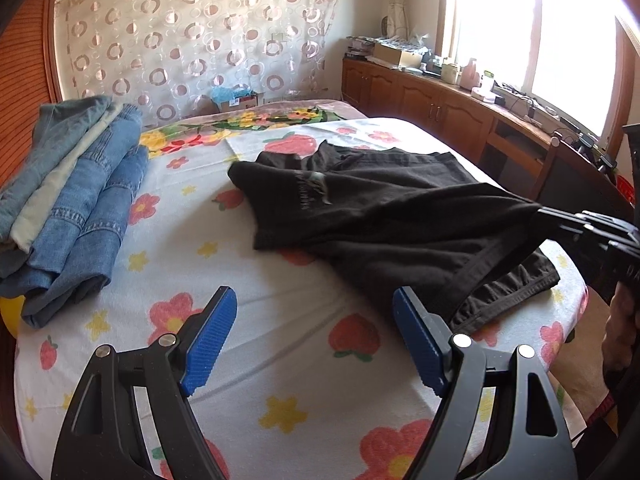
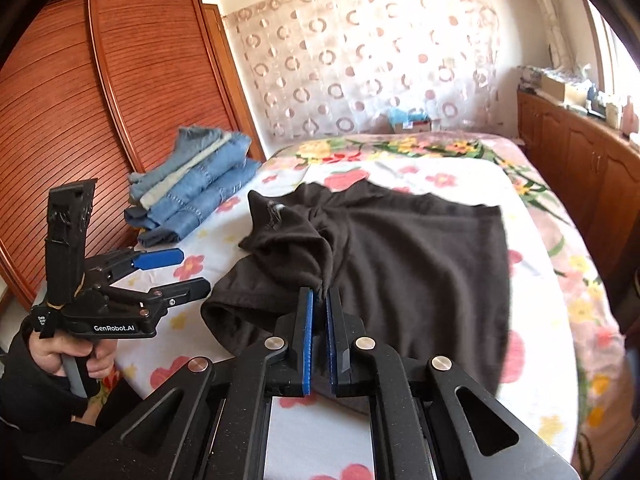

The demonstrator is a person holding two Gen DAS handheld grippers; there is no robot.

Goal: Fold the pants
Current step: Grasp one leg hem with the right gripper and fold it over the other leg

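Observation:
Black pants [image 1: 384,216] lie spread on the flowered bed sheet [image 1: 248,320]; they also show in the right wrist view [image 2: 420,264]. My right gripper [image 2: 320,296] is shut on a raised fold of the black pants and lifts it off the bed; it also shows in the left wrist view [image 1: 544,214] at the right edge. My left gripper [image 1: 312,312] is open and empty above the sheet, just left of the pants' near hem. It shows open in the right wrist view [image 2: 192,270] at the left.
A stack of folded blue jeans [image 1: 76,204] lies at the bed's left side, also in the right wrist view [image 2: 192,188]. A wooden wardrobe [image 2: 80,112] stands left. A wooden cabinet [image 1: 440,104] with clutter runs under the window at right.

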